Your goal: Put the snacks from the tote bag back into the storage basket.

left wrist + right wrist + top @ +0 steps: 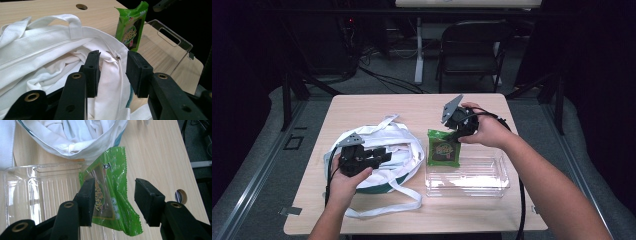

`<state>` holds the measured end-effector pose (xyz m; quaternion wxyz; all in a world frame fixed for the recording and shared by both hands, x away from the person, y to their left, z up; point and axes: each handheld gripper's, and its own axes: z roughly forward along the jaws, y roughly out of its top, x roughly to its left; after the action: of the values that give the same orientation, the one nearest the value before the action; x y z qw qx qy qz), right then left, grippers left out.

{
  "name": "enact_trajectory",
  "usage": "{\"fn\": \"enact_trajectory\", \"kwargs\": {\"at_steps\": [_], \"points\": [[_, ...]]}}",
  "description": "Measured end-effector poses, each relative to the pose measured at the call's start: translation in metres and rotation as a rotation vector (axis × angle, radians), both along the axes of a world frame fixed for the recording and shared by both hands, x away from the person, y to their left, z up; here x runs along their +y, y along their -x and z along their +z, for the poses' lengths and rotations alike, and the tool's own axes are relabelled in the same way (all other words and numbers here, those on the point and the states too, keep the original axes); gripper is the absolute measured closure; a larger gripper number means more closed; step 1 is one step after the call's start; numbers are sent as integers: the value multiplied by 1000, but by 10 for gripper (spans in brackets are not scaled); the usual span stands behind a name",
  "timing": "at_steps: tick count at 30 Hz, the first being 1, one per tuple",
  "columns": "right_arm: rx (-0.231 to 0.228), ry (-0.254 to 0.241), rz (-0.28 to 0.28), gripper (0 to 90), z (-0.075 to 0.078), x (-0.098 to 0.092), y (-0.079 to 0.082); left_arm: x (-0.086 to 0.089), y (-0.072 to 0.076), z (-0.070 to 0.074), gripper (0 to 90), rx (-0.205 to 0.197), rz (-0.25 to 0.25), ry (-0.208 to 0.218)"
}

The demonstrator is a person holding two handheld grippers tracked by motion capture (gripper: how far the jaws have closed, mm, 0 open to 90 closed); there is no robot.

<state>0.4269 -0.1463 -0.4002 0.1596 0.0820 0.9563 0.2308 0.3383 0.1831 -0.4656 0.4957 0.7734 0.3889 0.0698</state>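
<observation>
Dark floor, a folding chair (472, 47) and loose cables lie beyond the pale wooden desk (377, 107). On it, the left claw (111, 71) has its jaws parted, straddling the rim of a white cloth bag (45, 55); one jaw is inside the bag's mouth, the other outside the rim, and cloth fills only part of the gap. From above, that left claw (382, 156) rests over the bag's (404, 137) opening. The right claw (113, 202) is wide open around a green snack packet (110, 195); its left jaw touches the packet's face, its right jaw stands clear. The packet (443, 148) stands tilted at the far left corner of a clear plastic tray (492, 187), just beside the bag.
</observation>
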Motion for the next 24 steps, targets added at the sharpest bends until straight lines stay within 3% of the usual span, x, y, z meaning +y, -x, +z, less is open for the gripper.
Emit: {"fn": "enact_trajectory", "kwargs": {"at_steps": [14, 24], "points": [[-34, -75, -71, 493, 18, -13, 19, 4, 0, 1, 591, -10, 27, 1], [-22, -113, -134, 490, 18, -28, 40, 8, -1, 2, 556, -13, 45, 7]]}}
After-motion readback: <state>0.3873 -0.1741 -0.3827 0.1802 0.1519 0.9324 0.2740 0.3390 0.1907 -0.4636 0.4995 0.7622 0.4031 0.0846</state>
